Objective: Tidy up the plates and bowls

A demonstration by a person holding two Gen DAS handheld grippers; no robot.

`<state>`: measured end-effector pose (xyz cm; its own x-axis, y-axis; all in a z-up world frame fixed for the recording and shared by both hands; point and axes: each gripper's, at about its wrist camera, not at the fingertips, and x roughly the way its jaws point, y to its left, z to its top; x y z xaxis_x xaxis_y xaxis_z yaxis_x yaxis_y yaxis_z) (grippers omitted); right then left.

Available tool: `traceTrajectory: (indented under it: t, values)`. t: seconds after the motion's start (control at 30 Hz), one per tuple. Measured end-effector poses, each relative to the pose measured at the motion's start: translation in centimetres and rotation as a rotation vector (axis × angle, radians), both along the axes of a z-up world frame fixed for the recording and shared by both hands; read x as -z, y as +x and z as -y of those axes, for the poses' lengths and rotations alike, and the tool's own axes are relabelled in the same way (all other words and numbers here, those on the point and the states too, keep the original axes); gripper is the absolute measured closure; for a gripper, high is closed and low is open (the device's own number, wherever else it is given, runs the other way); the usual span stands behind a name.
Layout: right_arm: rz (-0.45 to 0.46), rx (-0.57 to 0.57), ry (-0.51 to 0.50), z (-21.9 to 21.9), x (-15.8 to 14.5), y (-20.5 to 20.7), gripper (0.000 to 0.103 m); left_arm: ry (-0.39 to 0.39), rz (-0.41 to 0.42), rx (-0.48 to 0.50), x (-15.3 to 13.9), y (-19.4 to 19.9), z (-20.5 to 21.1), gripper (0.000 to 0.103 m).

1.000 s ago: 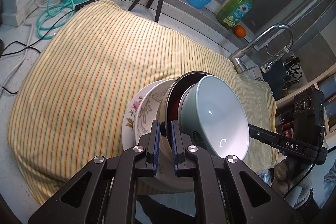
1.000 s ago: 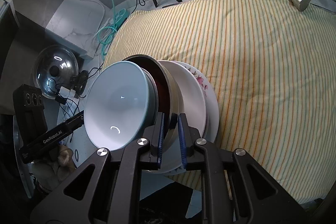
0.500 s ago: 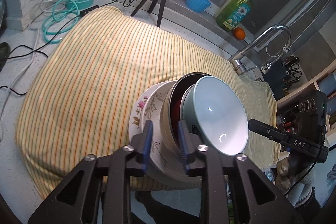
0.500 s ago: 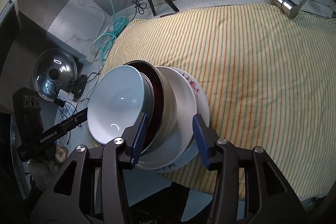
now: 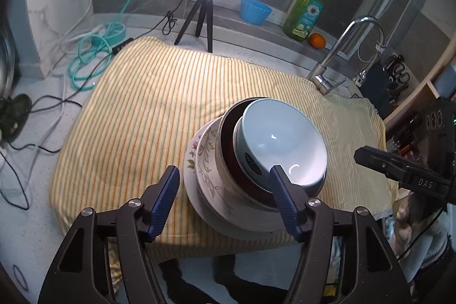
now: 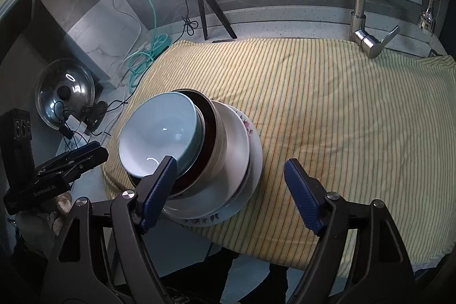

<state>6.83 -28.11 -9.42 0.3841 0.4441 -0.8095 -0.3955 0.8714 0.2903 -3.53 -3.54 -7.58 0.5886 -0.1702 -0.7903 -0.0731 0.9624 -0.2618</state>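
A stack of dishes sits near the front edge of the striped yellow cloth (image 5: 136, 110) (image 6: 342, 110). A light blue bowl (image 5: 282, 141) (image 6: 159, 133) is on top, nested in a dark red metal-rimmed bowl (image 5: 228, 153) (image 6: 209, 121). Under them lie a white floral bowl (image 5: 206, 150) (image 6: 233, 150) and a floral plate (image 5: 190, 158) (image 6: 252, 138). My left gripper (image 5: 225, 184) is open and empty, just in front of the stack. My right gripper (image 6: 230, 178) is open and empty, also just in front of the stack.
A ring light on a tripod (image 5: 199, 16) (image 6: 205, 7) stands behind the cloth. A blue cup (image 5: 255, 10), green soap bottle (image 5: 307, 10), orange (image 5: 317, 41) and tap (image 5: 327, 76) (image 6: 362, 30) line the back. Cables (image 5: 88, 59) and a pot lid (image 6: 64, 90) lie left.
Both grippers were shut on the rim of the stack a second ago. They have opened wide, let go and drawn back. The stack now rests on the cloth.
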Motion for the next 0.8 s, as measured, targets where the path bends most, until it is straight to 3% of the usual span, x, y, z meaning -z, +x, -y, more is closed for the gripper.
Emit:
traceTrajectory:
  t: [0.1, 0.37, 0.8]
  values:
    - [0.040, -0.003, -0.021, 0.0, -0.7, -1.0, 0.015, 0.030, 0.015, 0.005, -0.6, -0.6, 0.9, 0.035]
    - [0.099, 0.008, -0.052, 0.0, -1.7, -2.8, 0.014, 0.129, 0.055, 0.014, -1.9, -1.3, 2.4, 0.031]
    - [0.150, 0.042, -0.043, 0.7, -2.9, -3.0, 0.014, 0.160, 0.088, -0.035, -2.9, -1.3, 2.2, 0.030]
